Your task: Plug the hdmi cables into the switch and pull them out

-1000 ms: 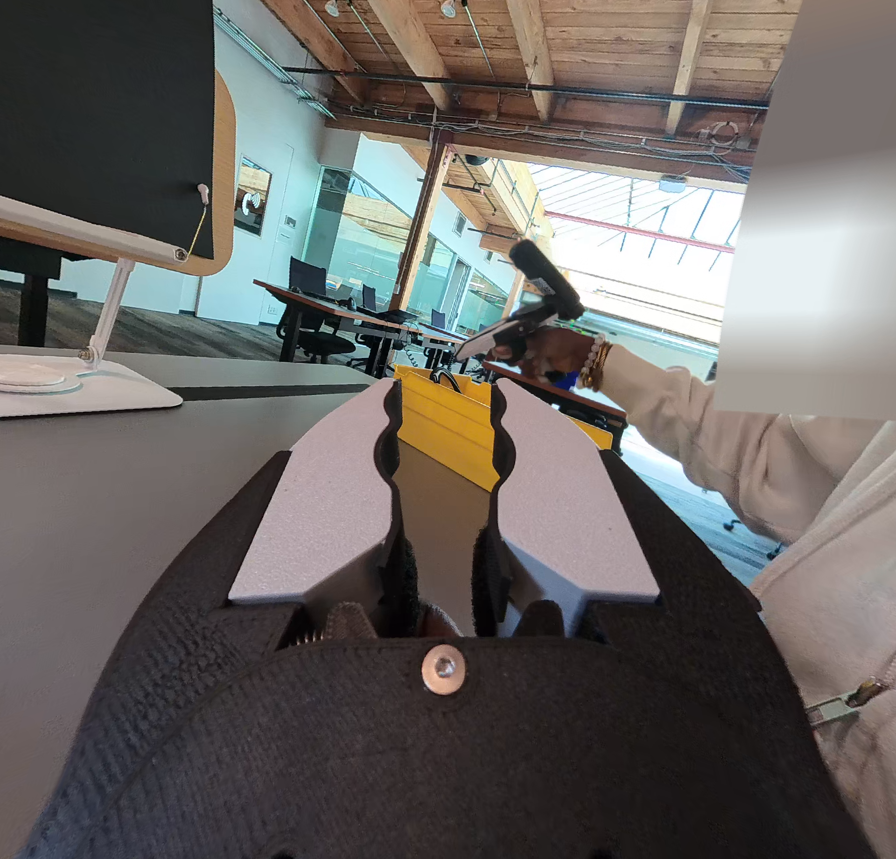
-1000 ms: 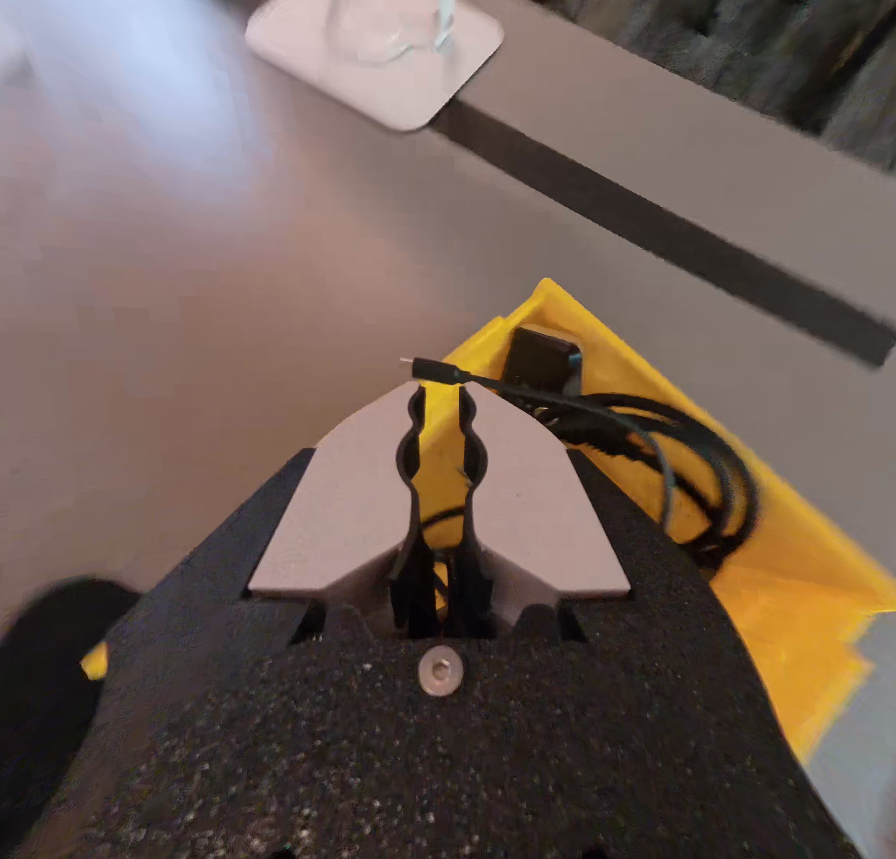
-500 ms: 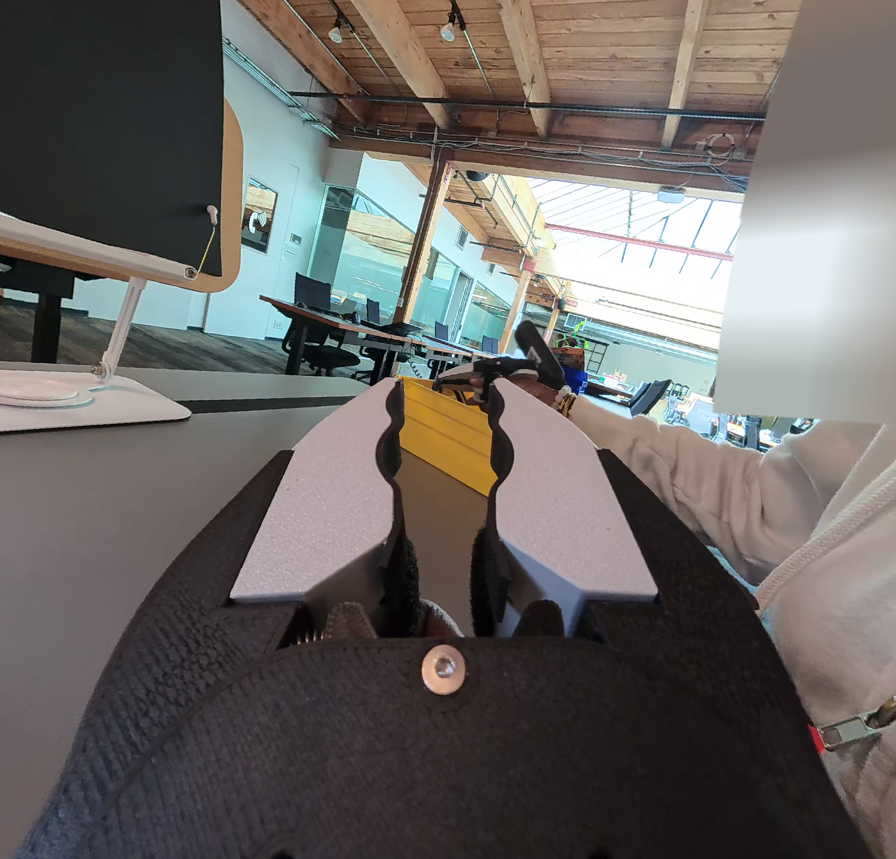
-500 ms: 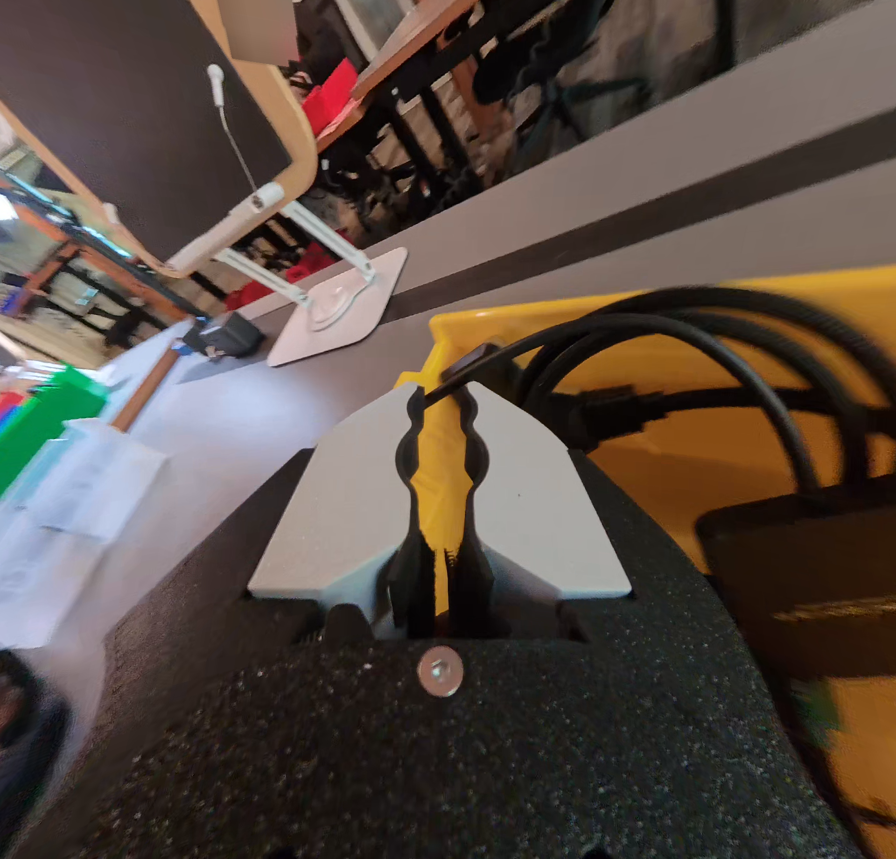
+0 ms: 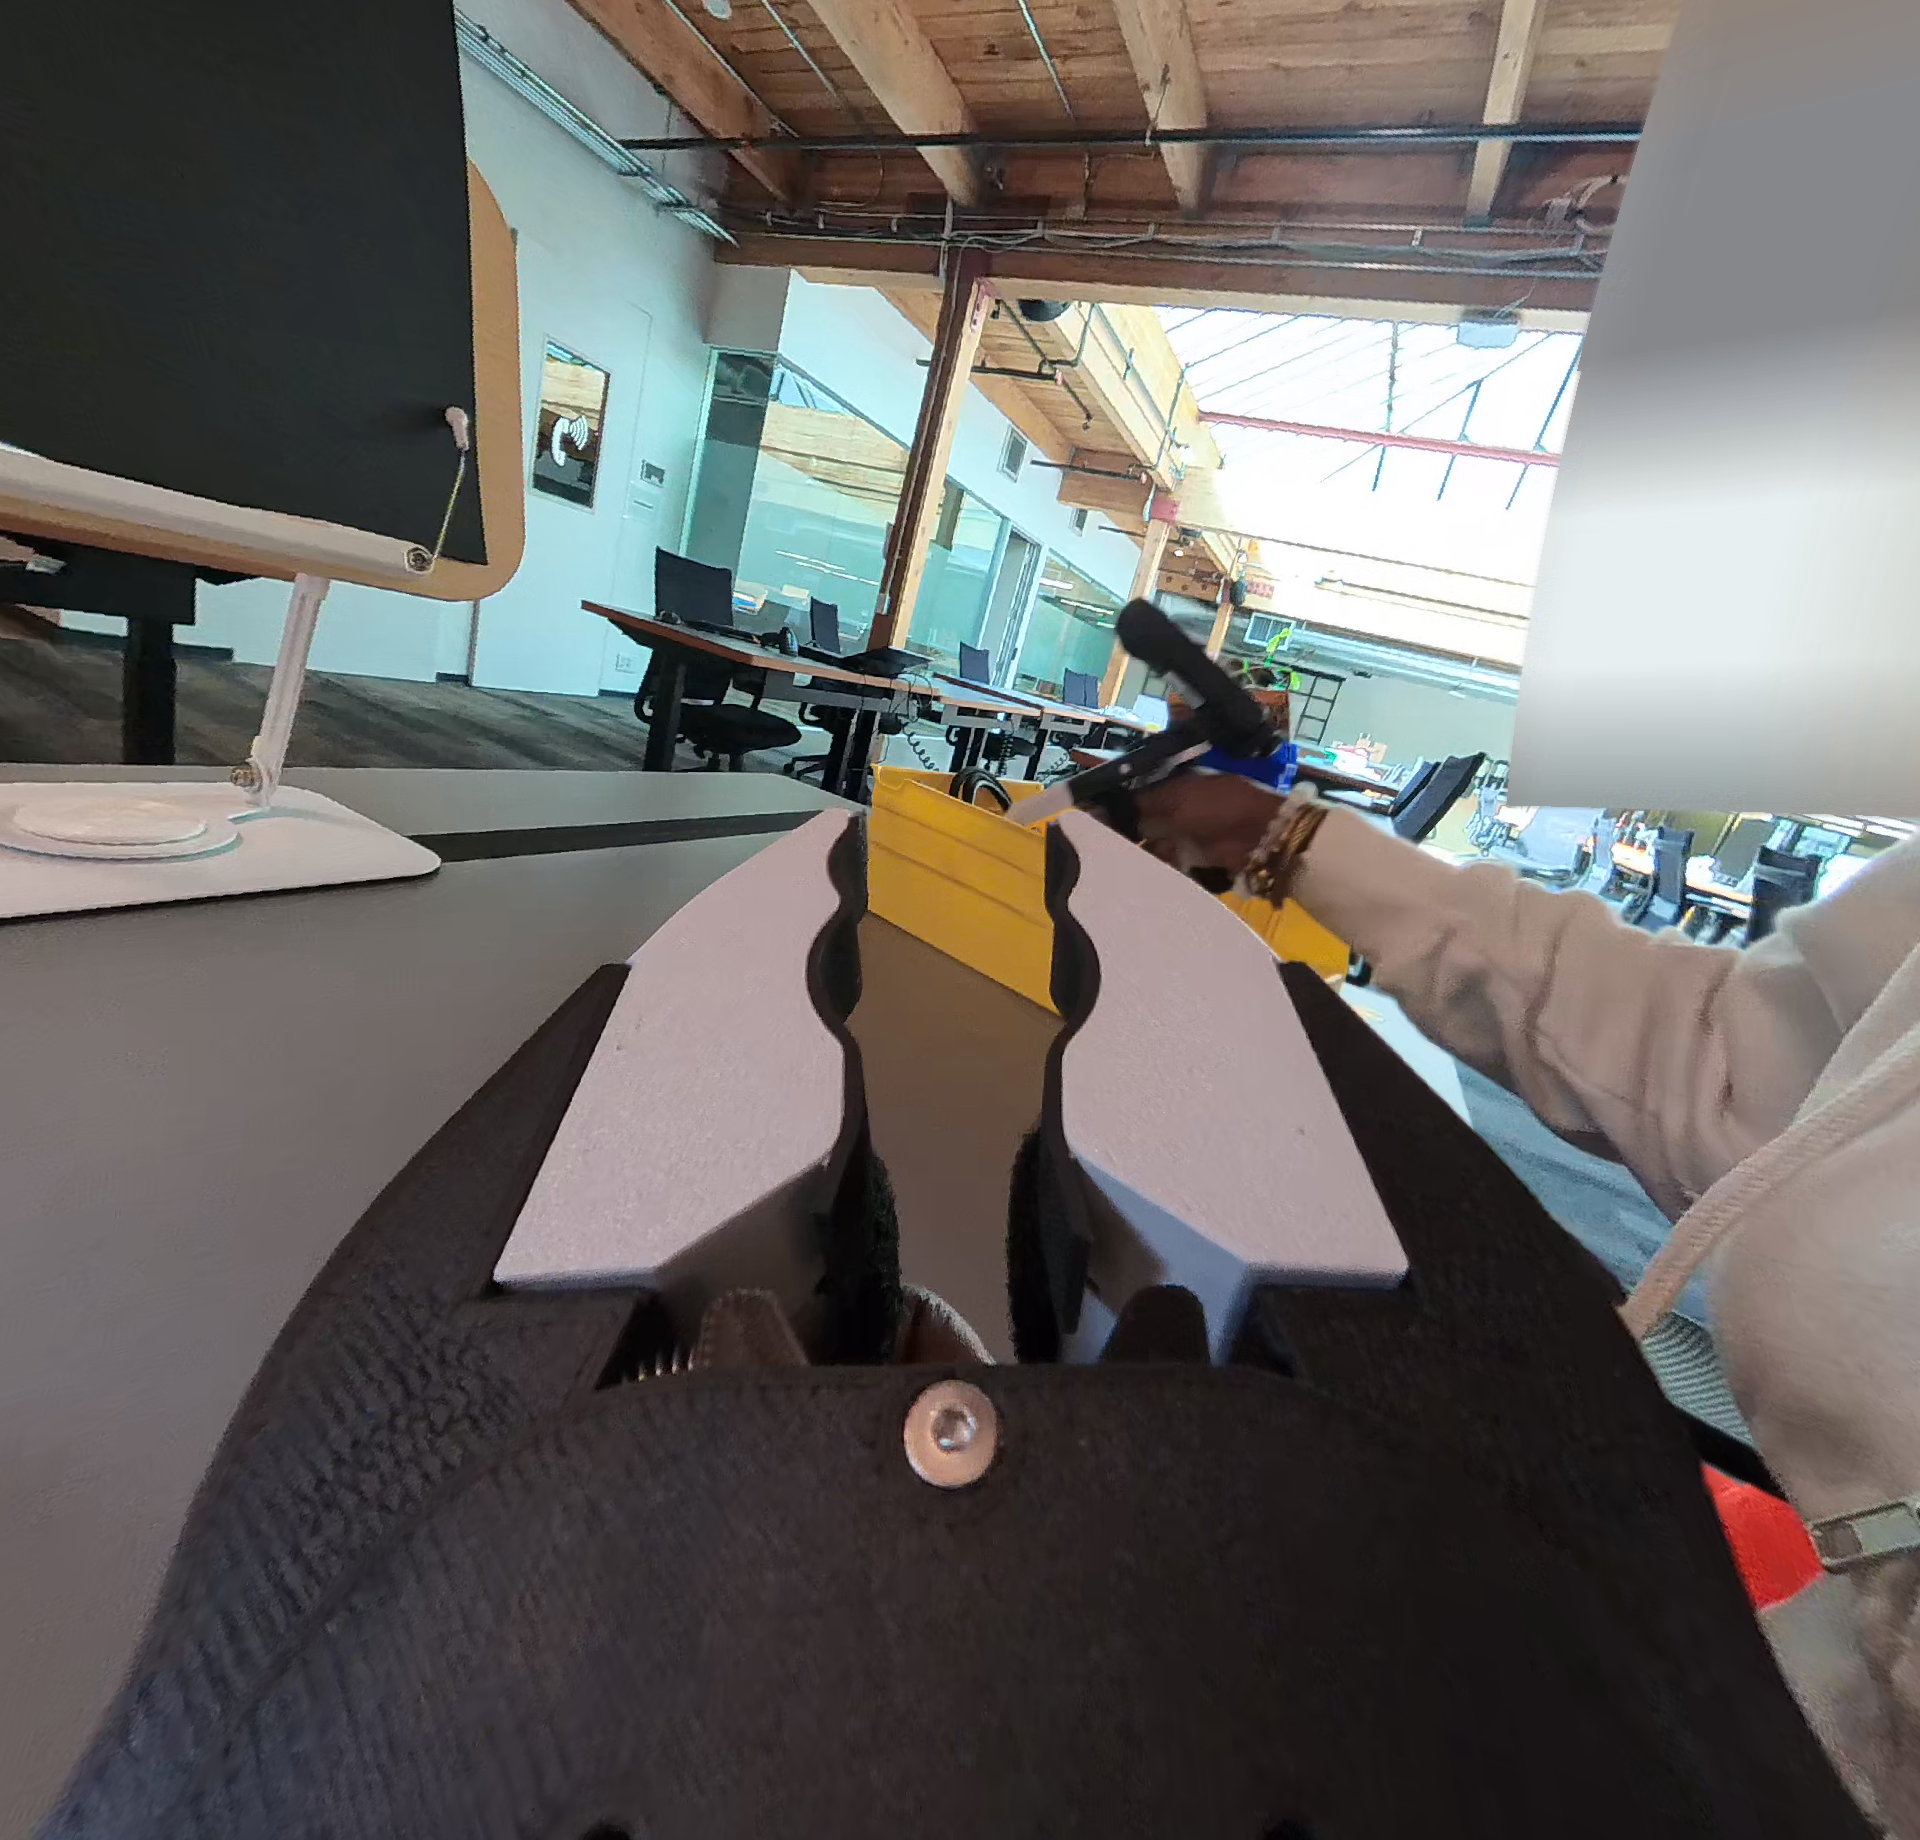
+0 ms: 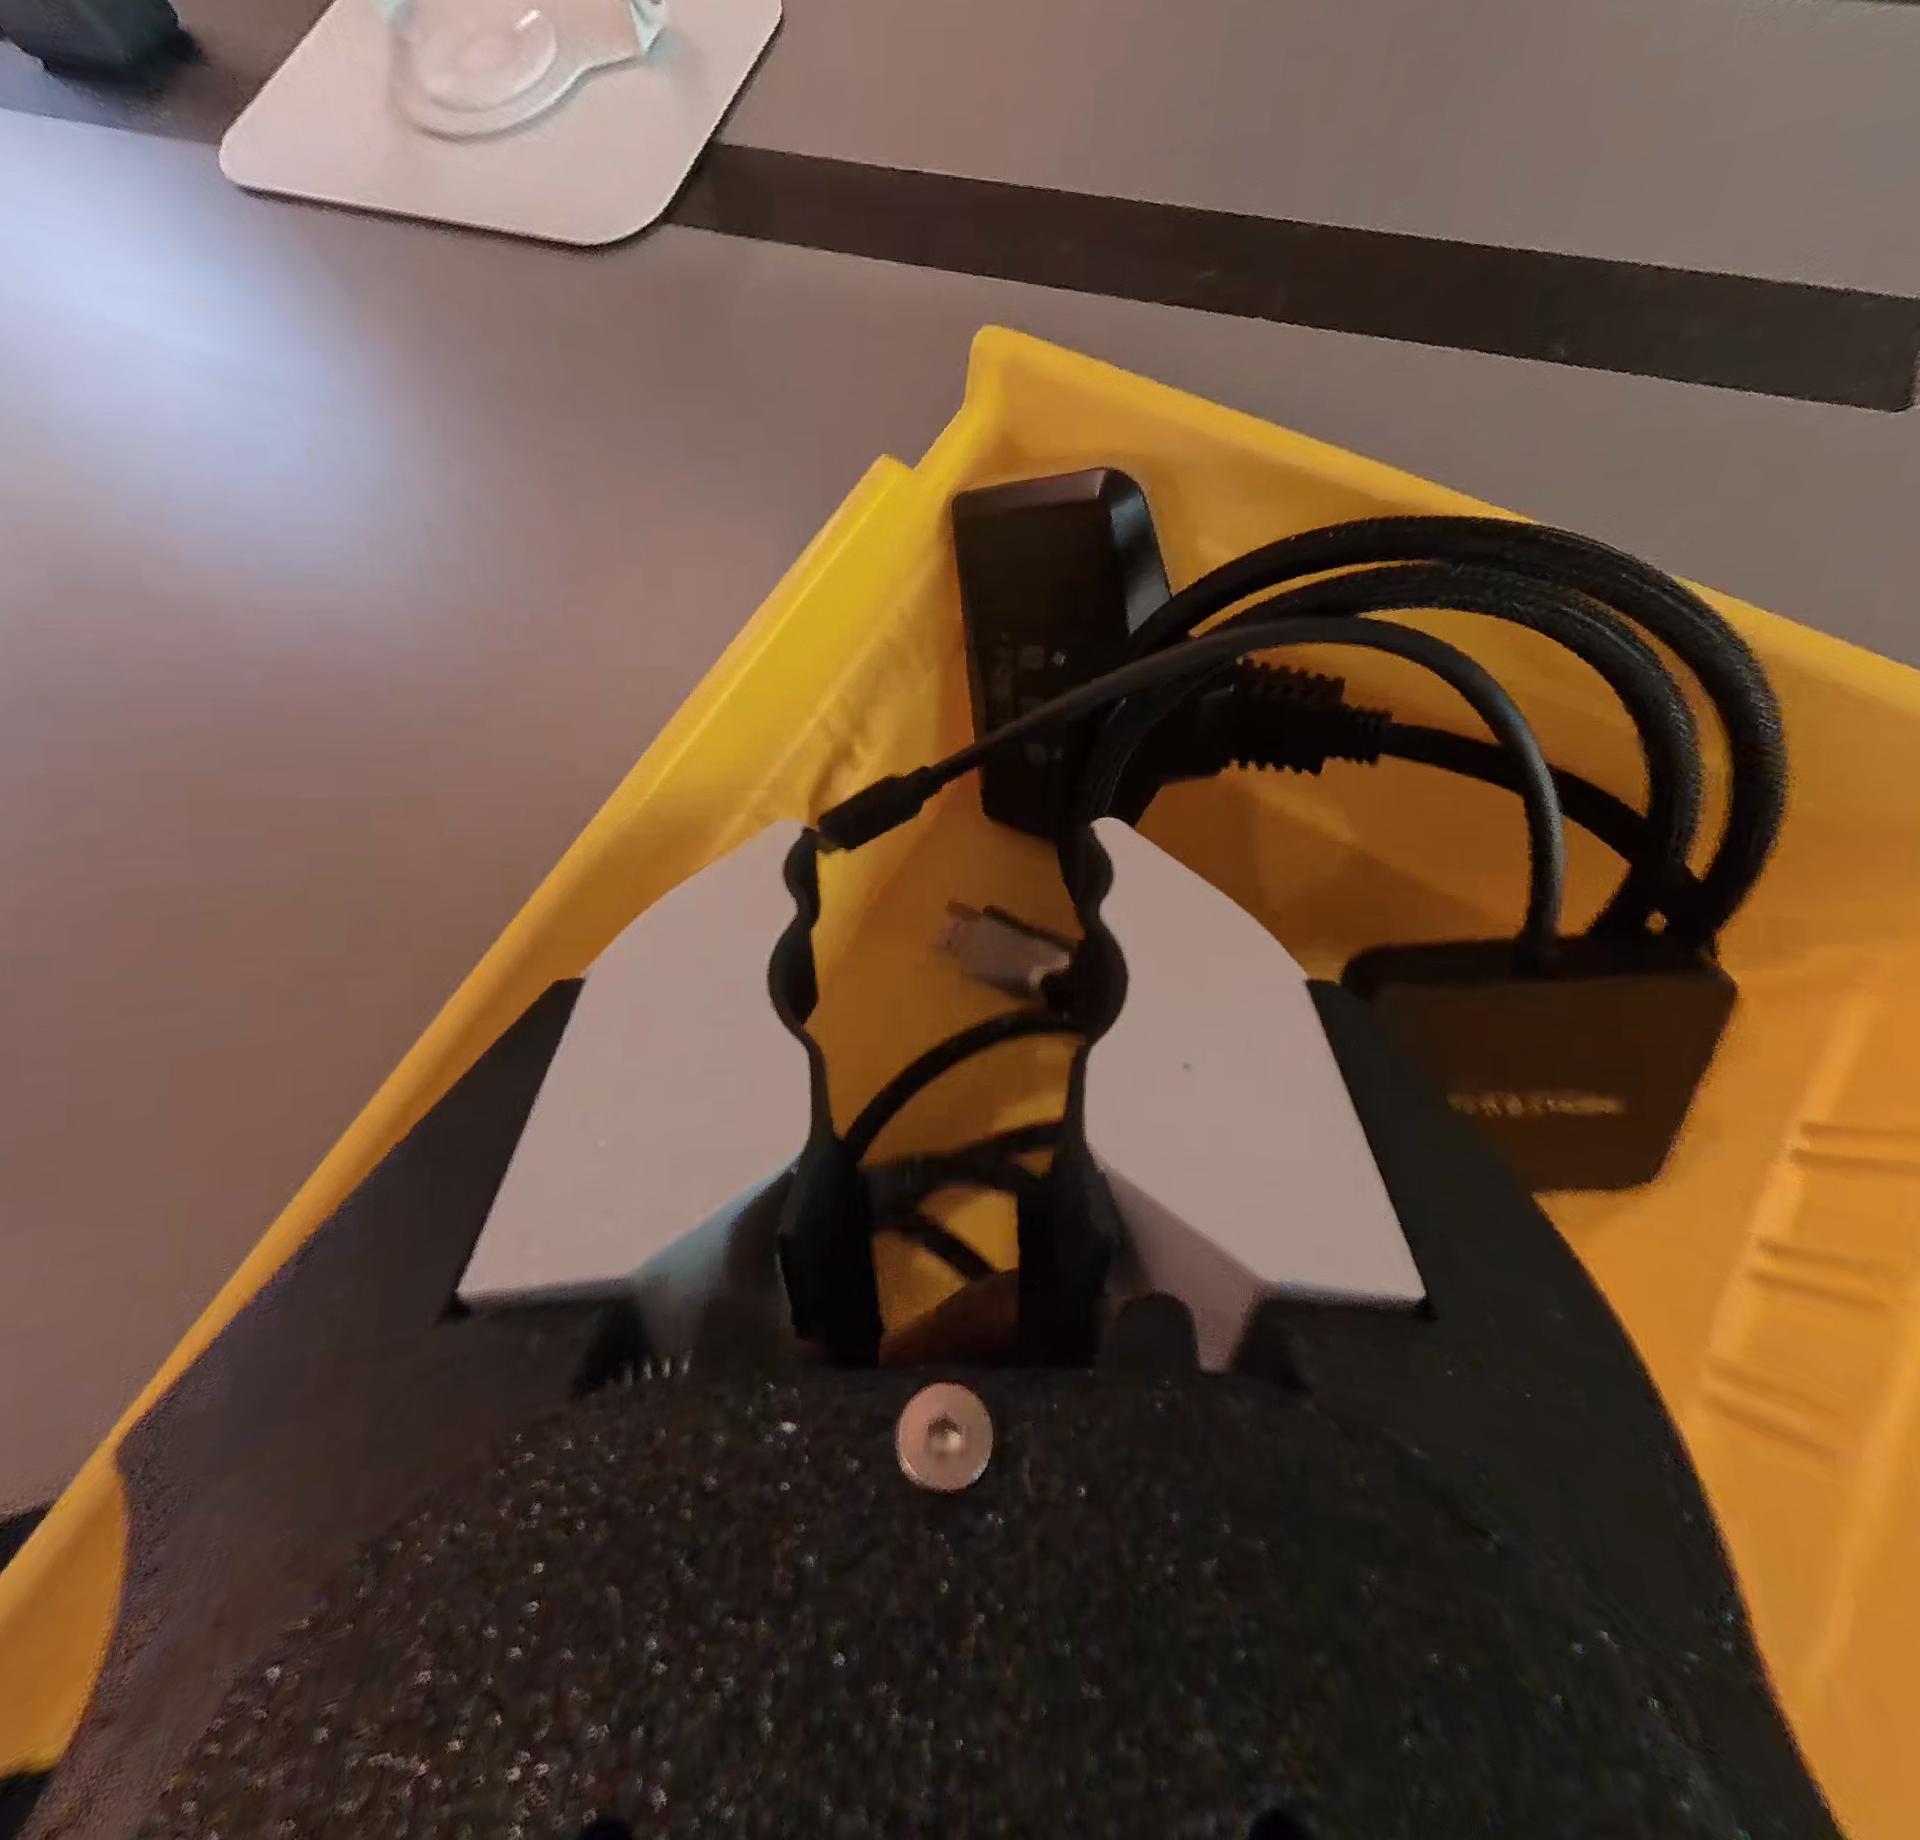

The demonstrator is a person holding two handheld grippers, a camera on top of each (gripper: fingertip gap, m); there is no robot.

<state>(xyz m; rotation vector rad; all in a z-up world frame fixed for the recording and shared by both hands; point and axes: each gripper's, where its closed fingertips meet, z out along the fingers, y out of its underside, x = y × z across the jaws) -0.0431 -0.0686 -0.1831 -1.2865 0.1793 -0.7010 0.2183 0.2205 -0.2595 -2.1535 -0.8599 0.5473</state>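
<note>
The yellow bin [image 6: 727,710] holds a flat black switch box [image 6: 1538,1063] with looped black cables [image 6: 1621,627] running to its far edge. A black adapter block [image 6: 1049,637] stands in the bin's far corner. A grey cable plug [image 6: 1003,949] lies loose on the bin floor. My right gripper [image 6: 945,840] is open and empty, above the bin, with the grey plug between its fingers below. A thin black plug [image 6: 873,814] hangs by the left fingertip. My left gripper [image 5: 951,834] is open and empty, low on the table, pointing at the bin [image 5: 956,886].
The dark table [image 6: 416,543] carries a white stand base [image 6: 499,97] at the far left, also in the left wrist view [image 5: 208,845], with a black board [image 5: 208,232] above. A person's sleeve [image 5: 1558,1011] reaches over the bin with the right gripper [image 5: 1081,798].
My right gripper has opened wider and tilted down to look into the bin. In the left wrist view the right hand has risen a little above the bin. The left gripper has barely moved.
</note>
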